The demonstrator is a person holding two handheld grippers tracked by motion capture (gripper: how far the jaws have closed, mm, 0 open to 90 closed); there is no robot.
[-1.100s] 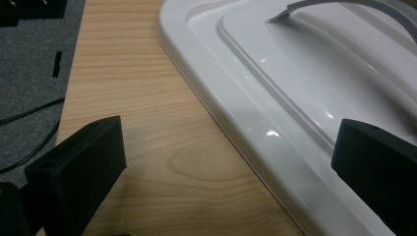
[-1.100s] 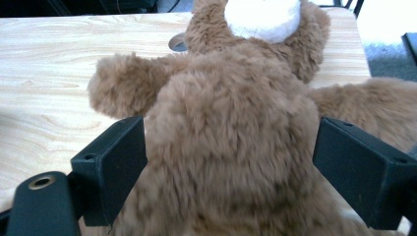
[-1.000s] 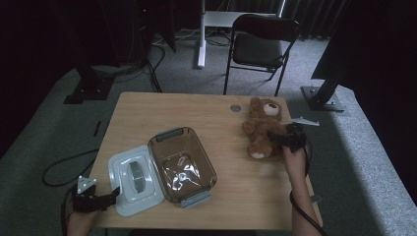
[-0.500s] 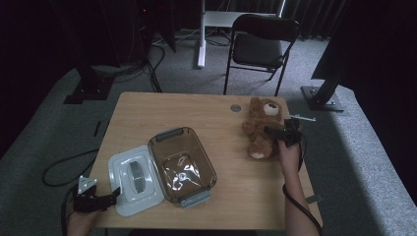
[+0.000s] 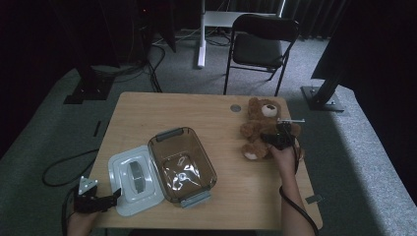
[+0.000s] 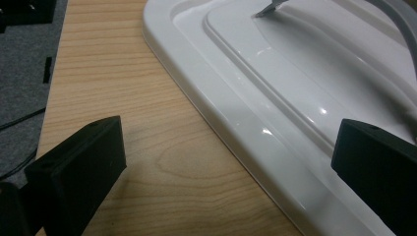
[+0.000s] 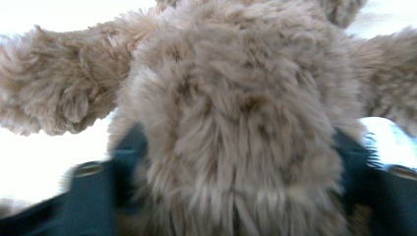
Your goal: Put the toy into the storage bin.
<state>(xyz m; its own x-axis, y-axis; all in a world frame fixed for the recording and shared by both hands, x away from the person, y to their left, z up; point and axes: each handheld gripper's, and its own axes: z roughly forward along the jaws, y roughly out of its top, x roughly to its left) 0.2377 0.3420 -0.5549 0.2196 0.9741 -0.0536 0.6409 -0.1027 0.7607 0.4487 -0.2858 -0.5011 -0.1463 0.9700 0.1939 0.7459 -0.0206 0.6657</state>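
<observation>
A brown teddy bear (image 5: pixel 259 124) lies on its back at the right side of the wooden table (image 5: pixel 196 113). My right gripper (image 5: pixel 275 139) has come down over its belly. Its jaws have just been closing, and in the right gripper view the furry body (image 7: pixel 236 123) bulges between them with both pressed into the fur. My left gripper (image 5: pixel 115 195) rests at the front left corner, open, its jaws wide apart over the edge of the white lid (image 6: pixel 295 98). The lid (image 5: pixel 133 179) lies flat beside a clear brown container (image 5: pixel 182 164).
The container has grey clips at both ends and stands open in the middle of the table. A small round grommet (image 5: pixel 235 107) sits by the bear's head. A black folding chair (image 5: pixel 265 44) stands beyond the far edge. Cables trail on the floor at left.
My right gripper has dropped onto the bear's belly and its jaws have narrowed around the body. The left gripper, lid and container have stayed put.
</observation>
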